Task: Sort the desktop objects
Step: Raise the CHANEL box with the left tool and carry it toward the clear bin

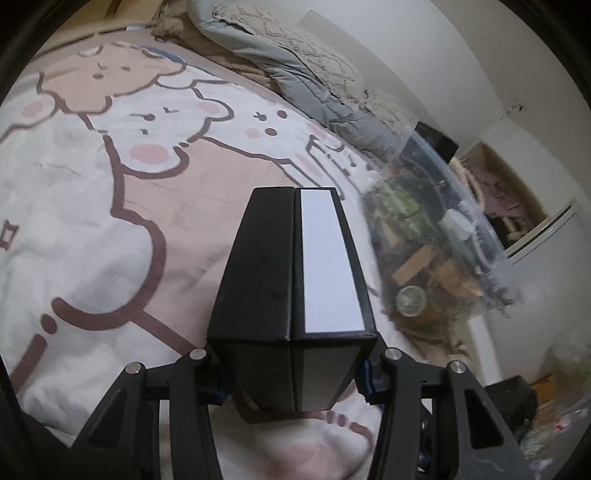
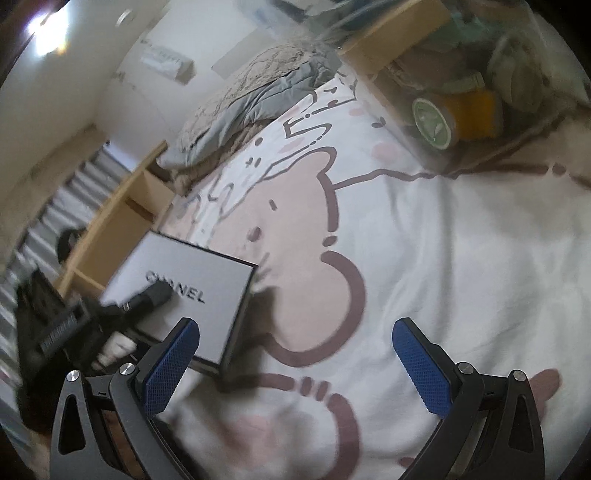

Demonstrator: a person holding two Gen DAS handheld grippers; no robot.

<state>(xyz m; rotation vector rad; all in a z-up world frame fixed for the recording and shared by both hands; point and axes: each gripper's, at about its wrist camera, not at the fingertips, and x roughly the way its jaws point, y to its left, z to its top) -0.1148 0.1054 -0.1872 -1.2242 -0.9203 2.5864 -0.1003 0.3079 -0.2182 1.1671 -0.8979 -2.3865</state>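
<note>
Soft daylight, a glaring bright patch [image 2: 48, 27] at upper left in the right view, fisheye-bent edges, motion blur.

You have one flat black-edged white cardboard box [image 2: 177, 291], one clear plastic bin of mixed items [image 1: 436, 236], one cartoon-bear printed bedsheet [image 1: 110, 206], one rumpled grey quilt [image 1: 295, 70] and two grippers.

- cartoon bear bedspread [image 1: 92, 206] covers the near surface
- rumpled grey quilt [image 1: 295, 74] heaped at its far edge
- wooden shelf [image 2: 122, 218] at left
- white wall [image 1: 443, 55] beyond the quilt
</note>
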